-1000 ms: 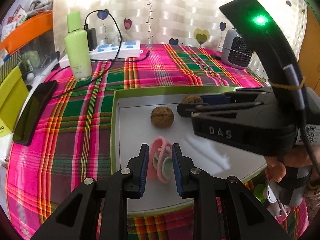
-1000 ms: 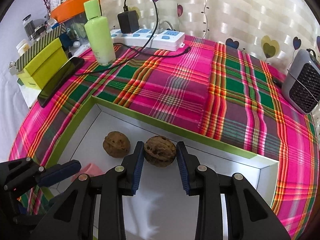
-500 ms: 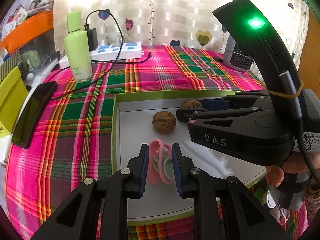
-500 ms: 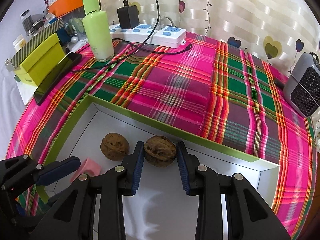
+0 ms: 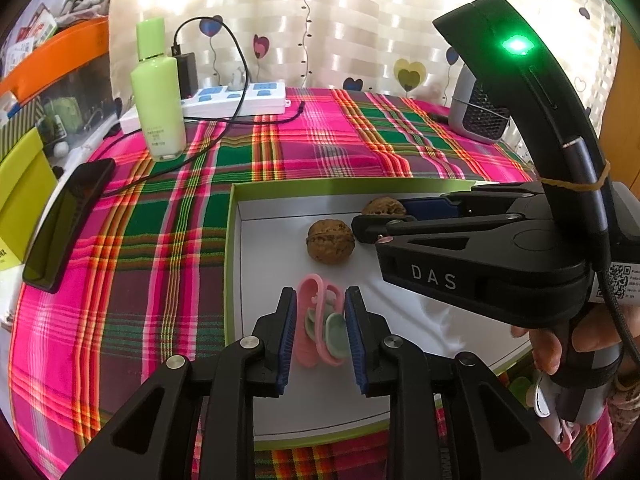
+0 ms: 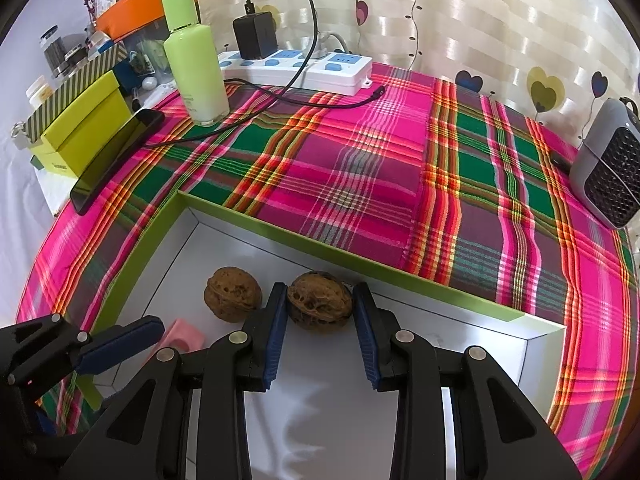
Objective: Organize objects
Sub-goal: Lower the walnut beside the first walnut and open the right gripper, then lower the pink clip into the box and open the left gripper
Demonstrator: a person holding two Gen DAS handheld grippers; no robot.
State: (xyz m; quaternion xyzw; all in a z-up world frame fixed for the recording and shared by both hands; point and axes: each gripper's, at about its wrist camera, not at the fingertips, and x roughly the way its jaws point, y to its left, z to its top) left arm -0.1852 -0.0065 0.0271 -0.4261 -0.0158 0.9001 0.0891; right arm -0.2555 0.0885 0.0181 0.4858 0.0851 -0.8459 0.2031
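A shallow green-rimmed box lid with a white floor lies on the plaid cloth. In it, my left gripper is shut on a pink and green clip bundle, which rests on or just above the floor. My right gripper is shut on a walnut, also seen in the left wrist view. A second walnut lies loose on the floor beside it.
A green bottle, a white power strip with a charger and cable, a dark phone, a yellow-green box and a small grey heater stand around on the cloth beyond the lid.
Both grippers keep their hold. The left view has shifted slightly, so the walnuts and the right gripper sit a little lower and closer.
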